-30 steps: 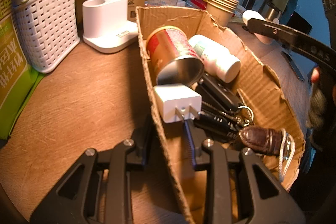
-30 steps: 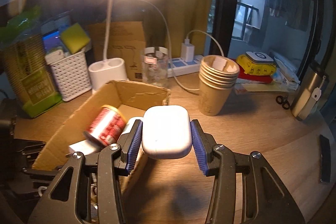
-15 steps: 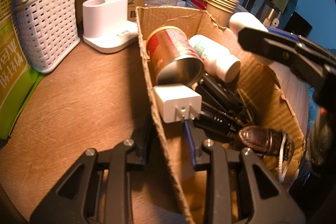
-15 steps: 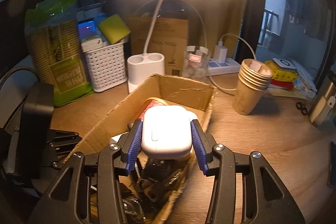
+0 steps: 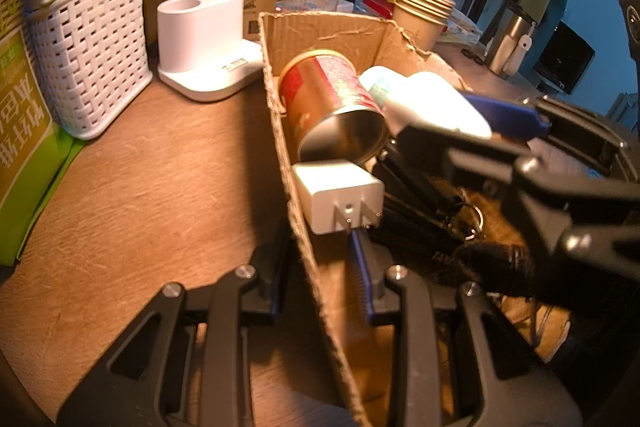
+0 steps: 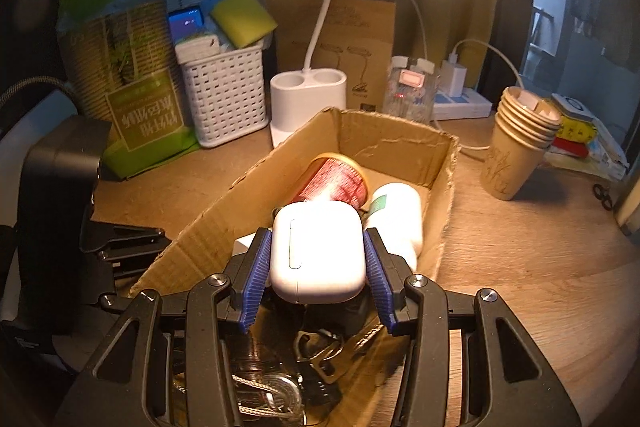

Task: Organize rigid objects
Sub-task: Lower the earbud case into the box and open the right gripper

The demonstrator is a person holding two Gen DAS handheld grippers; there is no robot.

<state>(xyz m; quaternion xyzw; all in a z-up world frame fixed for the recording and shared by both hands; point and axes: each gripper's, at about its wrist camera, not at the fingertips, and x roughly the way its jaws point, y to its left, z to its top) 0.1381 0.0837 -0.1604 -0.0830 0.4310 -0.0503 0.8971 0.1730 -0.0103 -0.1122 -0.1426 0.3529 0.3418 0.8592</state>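
My right gripper point(image 6: 318, 267) clamps the white earbud case point(image 6: 318, 251) directly above the cardboard box point(image 6: 396, 143), its long axis upright, while my left gripper point(image 5: 316, 291) pinches the box's near wall.

One cardboard box point(image 6: 394, 143), one red can point(image 6: 334, 183), one white bottle point(image 6: 396, 215), one earbud case point(image 6: 318, 251) and one plug adapter point(image 5: 338, 195) are being counted.
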